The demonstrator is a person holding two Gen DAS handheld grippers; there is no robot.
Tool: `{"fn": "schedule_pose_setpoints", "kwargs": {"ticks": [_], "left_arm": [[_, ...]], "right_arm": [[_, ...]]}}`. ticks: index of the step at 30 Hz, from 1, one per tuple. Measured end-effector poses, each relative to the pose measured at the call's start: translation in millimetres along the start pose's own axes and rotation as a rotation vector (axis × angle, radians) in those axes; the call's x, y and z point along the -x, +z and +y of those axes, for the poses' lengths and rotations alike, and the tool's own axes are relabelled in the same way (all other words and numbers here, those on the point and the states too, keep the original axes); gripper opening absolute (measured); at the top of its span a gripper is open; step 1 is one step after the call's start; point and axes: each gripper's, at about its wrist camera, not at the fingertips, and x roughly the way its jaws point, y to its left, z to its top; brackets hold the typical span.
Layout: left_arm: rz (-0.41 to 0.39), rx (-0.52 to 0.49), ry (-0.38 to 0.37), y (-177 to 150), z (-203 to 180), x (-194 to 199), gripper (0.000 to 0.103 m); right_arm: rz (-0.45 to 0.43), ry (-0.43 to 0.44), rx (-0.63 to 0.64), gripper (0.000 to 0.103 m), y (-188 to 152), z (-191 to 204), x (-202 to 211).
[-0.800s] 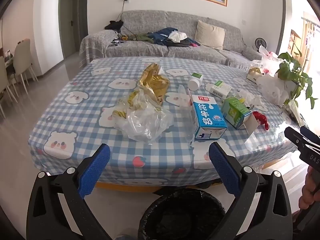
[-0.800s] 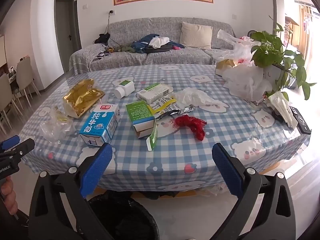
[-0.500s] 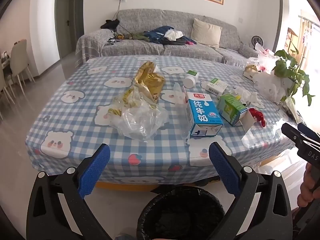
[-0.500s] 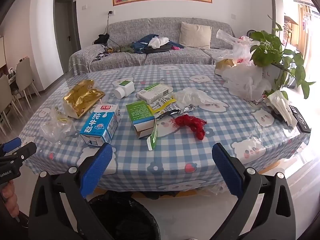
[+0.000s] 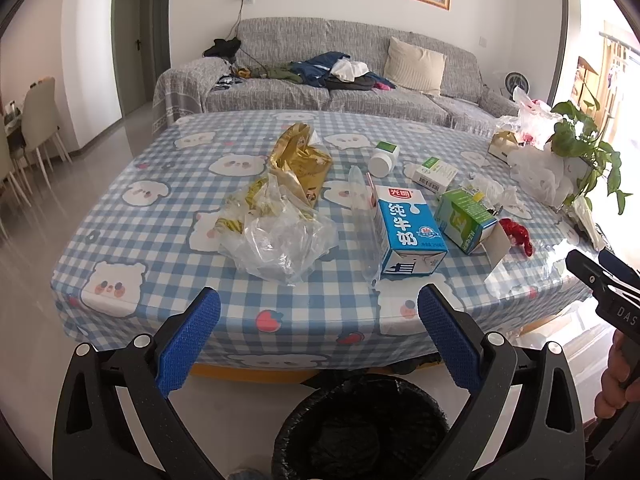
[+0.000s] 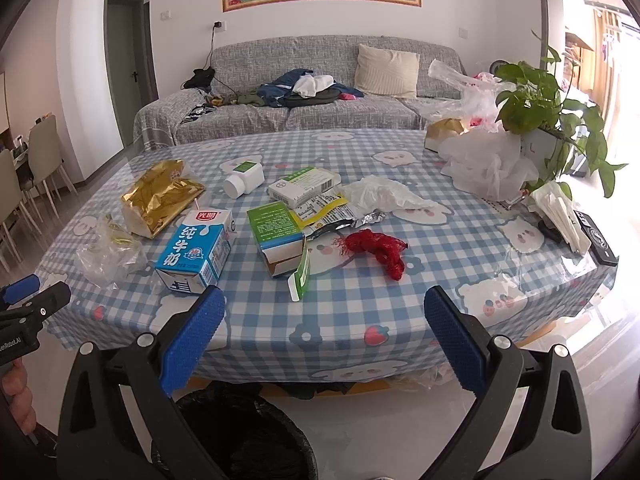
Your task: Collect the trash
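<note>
Both the left gripper (image 5: 319, 322) and the right gripper (image 6: 325, 322) hang with fingers wide apart and hold nothing, before the near edge of the desk (image 6: 344, 320). The trash lies on the desk: a milk carton (image 6: 197, 250), a green box (image 6: 277, 236), red netting (image 6: 378, 250), a clear bag (image 5: 276, 236). A black bin (image 5: 360, 428) stands below the near edge.

We see a desk (image 6: 256, 312) under a blue checked cloth. On it lie a milk carton (image 6: 196, 250), a green box (image 6: 278, 236), red netting (image 6: 378, 250), a gold bag (image 6: 160, 196) and crumpled clear plastic (image 5: 280, 236).
</note>
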Motion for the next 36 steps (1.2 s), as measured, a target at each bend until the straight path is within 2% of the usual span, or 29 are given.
{"fn": "schedule_pose_setpoints", "kwargs": {"ticks": [36], "left_arm": [[0.019, -0.020, 0.027, -2.3, 2.4, -2.0, 0.097]], "right_arm": [[0.001, 0.003, -0.002, 0.096, -1.9, 1.4, -1.0]]}}
